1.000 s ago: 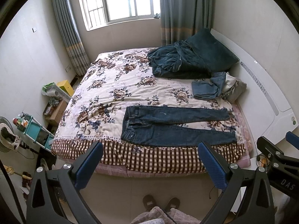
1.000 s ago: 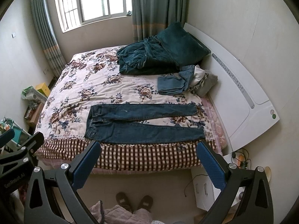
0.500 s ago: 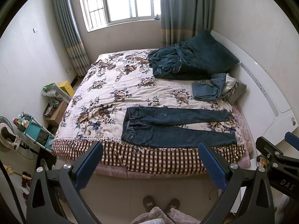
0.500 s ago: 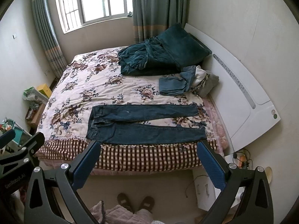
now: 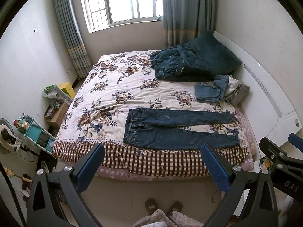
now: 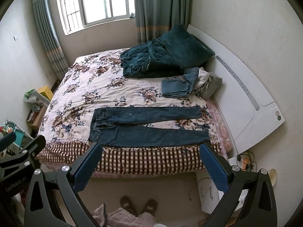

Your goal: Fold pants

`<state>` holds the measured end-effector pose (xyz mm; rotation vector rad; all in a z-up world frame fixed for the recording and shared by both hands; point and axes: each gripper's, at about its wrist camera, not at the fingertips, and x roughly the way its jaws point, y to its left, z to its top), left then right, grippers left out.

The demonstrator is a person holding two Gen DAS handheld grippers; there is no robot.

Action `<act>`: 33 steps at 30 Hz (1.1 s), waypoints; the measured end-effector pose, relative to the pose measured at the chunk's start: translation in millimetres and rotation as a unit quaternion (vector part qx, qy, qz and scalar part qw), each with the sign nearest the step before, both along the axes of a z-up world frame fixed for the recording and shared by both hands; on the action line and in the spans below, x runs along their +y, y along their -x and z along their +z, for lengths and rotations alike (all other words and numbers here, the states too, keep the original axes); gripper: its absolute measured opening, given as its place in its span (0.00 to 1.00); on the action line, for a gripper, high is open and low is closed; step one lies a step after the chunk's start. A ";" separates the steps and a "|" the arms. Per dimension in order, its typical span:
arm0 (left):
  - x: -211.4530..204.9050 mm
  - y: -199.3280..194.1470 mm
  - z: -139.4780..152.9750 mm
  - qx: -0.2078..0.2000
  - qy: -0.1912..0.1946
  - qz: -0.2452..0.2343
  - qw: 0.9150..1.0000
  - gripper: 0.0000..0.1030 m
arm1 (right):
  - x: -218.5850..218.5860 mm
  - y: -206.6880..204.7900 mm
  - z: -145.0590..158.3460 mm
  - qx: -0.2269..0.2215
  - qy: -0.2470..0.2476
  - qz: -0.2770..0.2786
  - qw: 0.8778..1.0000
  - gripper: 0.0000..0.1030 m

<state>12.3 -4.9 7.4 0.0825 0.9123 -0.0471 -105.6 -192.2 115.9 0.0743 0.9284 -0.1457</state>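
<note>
Although both tools are raised well back from the mattress, the jeans (image 5: 178, 127) already lie flat along the near edge of the bed (image 5: 113, 87), waistband to the left and the two legs running to the right with a narrow wedge of floral quilt showing between them. The left gripper (image 5: 151, 167) and the right gripper (image 6: 150, 165) each hang over the floor with fingers spread wide and nothing between the blue pads (image 5: 213, 167); neither touches cloth. The person's slippered feet (image 6: 139, 206) stand just short of the bed's side.

Handling, as a judgement: denim of this weight is limp but dense, so it should drape from a pinch rather than hold a shape, and it will likely drag on the quilt, not glide. It is not fragile. The thick seamed places give the surest purchase: the waistband corner on the far left (image 6: 98, 111) and the far leg's hem (image 6: 197, 111) on the right. Taking those two points together and carrying the far leg over onto the near leg (image 6: 161, 137) looks the sensible first fold; no fold is yet made.

A heap of dark green bedding (image 5: 191, 62) and a paler folded pair of jeans (image 5: 208, 92) lie toward the far right, well apart from the working garment.
</note>
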 end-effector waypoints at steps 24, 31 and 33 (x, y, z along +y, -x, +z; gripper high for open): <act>-17.4 -48.7 6.9 0.006 0.009 0.000 1.000 1.00 | 8.1 -7.1 -14.8 0.008 0.004 -0.025 1.000 1.00; -1.2 -82.1 -30.3 0.020 0.011 -0.002 1.000 1.00 | 8.3 -41.4 -55.2 0.021 0.003 -0.075 0.997 1.00; 1.0 -91.2 -40.5 0.030 0.009 -0.009 0.999 1.00 | 6.9 -54.8 -68.6 0.028 0.000 -0.085 0.996 1.00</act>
